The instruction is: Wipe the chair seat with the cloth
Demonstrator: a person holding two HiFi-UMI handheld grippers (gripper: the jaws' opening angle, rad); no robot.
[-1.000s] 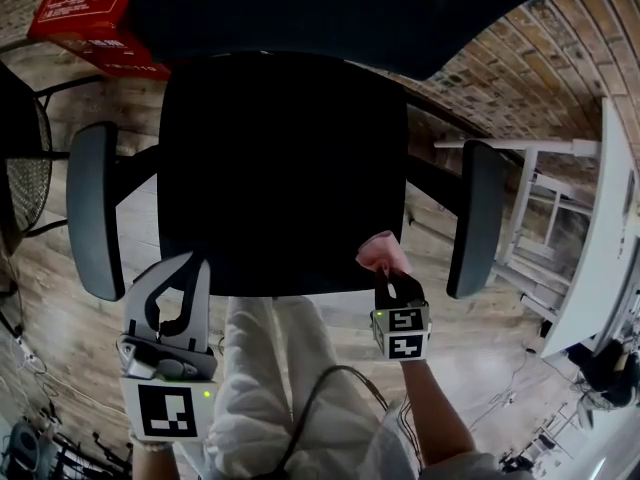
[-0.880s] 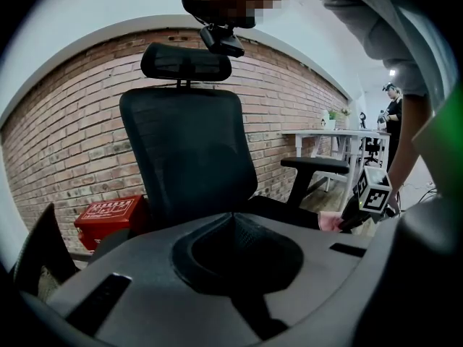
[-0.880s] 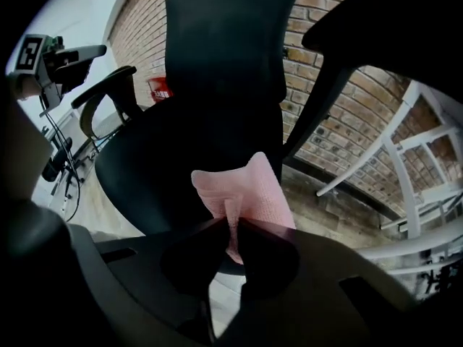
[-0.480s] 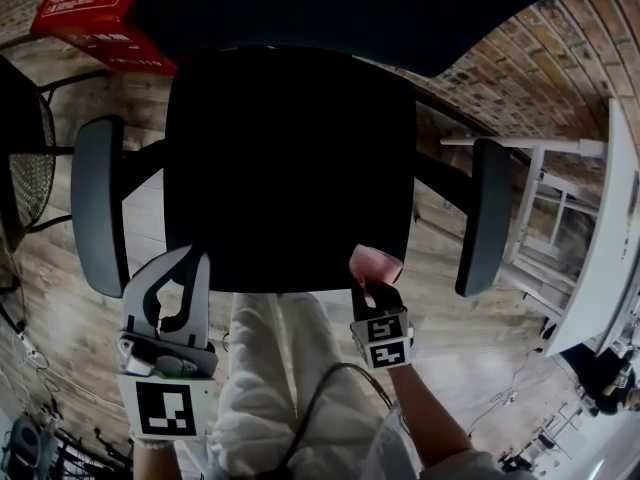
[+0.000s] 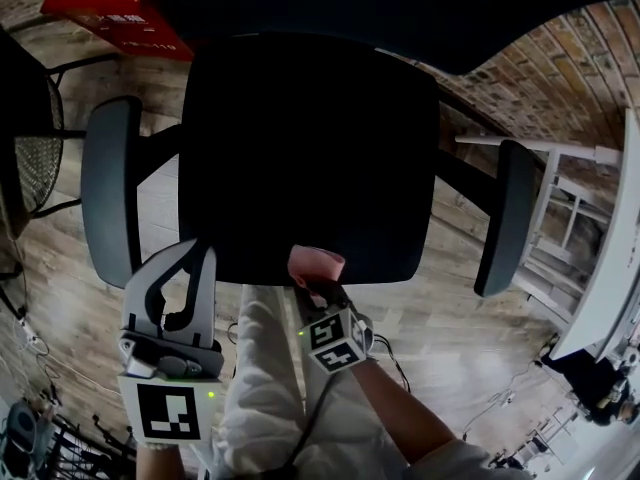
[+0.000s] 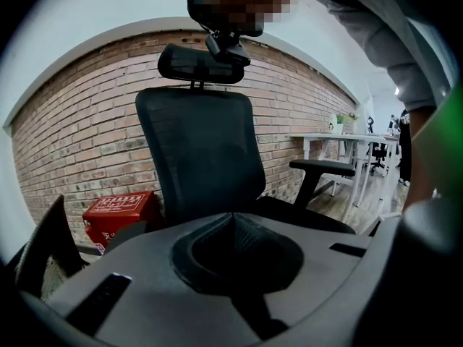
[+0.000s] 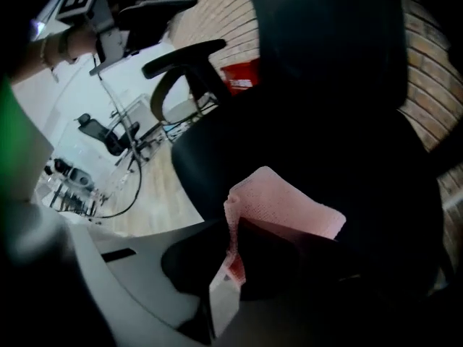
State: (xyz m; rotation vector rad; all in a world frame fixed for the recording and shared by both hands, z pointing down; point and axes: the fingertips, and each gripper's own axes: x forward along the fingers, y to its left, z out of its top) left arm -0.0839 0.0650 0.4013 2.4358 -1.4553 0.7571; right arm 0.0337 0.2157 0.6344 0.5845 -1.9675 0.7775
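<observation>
The black chair seat [image 5: 310,158] fills the middle of the head view. A pink cloth [image 5: 316,265] lies on its front edge, left of centre, and my right gripper [image 5: 318,286] is shut on it from the near side. In the right gripper view the cloth [image 7: 286,208] stands folded out of the jaws against the dark seat [image 7: 304,143]. My left gripper [image 5: 190,268] hangs off the seat's front left corner, shut with nothing in it. In the left gripper view its jaws [image 6: 231,223] point at the mesh backrest [image 6: 195,150], above the seat [image 6: 304,212].
Grey armrests [image 5: 108,188] [image 5: 505,218] flank the seat. A red box [image 5: 110,8] sits on the wooden floor at the far left, next to a black mesh chair [image 5: 30,158]. A white desk [image 5: 610,268] stands at the right. The person's white trouser legs [image 5: 260,388] are below the seat.
My right gripper has slid the cloth leftward along the seat's front edge, from the right corner to left of centre. The left gripper has held its place.
</observation>
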